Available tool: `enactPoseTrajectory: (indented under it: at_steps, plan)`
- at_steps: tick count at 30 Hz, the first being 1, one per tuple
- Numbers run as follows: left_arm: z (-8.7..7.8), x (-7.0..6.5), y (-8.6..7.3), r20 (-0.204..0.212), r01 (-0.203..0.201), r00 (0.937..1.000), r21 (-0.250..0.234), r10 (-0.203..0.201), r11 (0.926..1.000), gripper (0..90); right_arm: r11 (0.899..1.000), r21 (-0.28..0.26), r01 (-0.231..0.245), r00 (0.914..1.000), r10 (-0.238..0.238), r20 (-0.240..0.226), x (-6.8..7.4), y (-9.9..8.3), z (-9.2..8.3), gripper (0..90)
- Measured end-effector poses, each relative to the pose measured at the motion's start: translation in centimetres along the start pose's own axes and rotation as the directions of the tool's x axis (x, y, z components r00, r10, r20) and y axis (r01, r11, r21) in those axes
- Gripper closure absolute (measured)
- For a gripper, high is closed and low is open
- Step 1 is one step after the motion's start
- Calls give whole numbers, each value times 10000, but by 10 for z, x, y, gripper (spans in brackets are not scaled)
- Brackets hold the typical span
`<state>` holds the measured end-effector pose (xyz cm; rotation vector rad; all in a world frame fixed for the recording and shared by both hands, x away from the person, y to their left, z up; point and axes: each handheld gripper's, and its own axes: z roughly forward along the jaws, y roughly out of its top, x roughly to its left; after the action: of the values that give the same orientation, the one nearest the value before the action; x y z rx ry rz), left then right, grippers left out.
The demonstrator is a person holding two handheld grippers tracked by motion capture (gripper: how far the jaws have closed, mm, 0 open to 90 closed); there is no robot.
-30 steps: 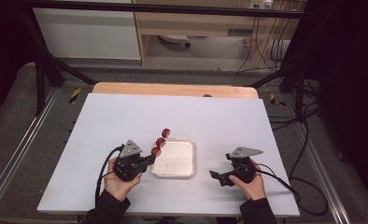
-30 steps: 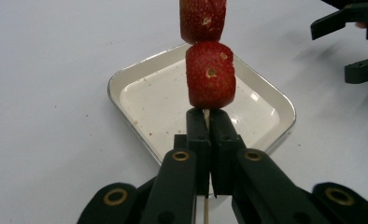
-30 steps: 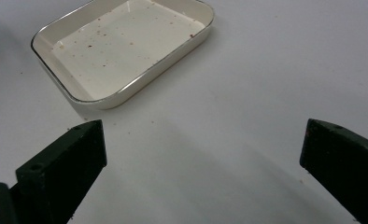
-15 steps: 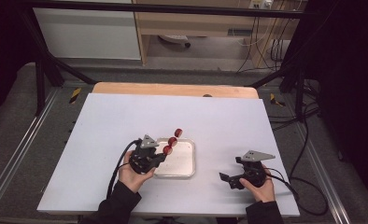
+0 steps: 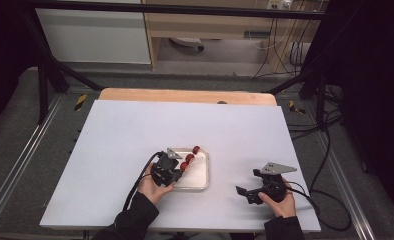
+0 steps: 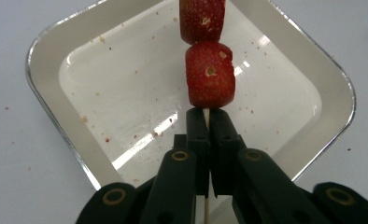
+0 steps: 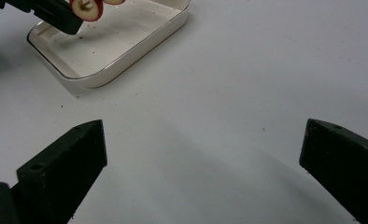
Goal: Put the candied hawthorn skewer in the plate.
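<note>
clamping a strawberry skewer [image 6: 205,60] over the crumb-speckled white tray [image 6: 70,60], left gripper [image 6: 205,122]; right gripper [image 7: 203,149] gapes wide.

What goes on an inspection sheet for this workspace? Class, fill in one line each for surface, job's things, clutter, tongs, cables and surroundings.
Surface: white table, small crumbs near the tray.
Job's things: skewer with red fruit pieces, held over a white tray; the tray holds crumbs.
Clutter: nothing seen.
Tongs: left tongs shut on the skewer; right tongs open, holding nothing, to the tray's right.
Cables: one black cable trails from the left tongs, another from the right; more lie on the floor at right.
Surroundings: black frame, grey floor, cabinet behind.
</note>
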<state>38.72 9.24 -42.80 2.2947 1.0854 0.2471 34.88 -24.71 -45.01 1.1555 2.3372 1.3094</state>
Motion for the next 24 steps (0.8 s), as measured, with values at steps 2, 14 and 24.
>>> enactPoseTrajectory:
  at_steps: [2, 14, 24]
  plan:
    - [2, -1, -1, -133, -26, 9999, 160, 29, 9999, 877, 10000, -19, -64, 10000, 64, -39, 0, 0, -1, 14]
    - [2, -2, -4, -221, -133, 9997, 85, 135, 9999, 855, 10000, -26, -82, 9999, 82, -64, 0, -1, 0, 14]
    - [-19, 7, -16, 301, -908, 9952, -626, 928, 9939, 642, 9999, -77, -139, 9999, 139, -1, -1, 0, -1, 14]
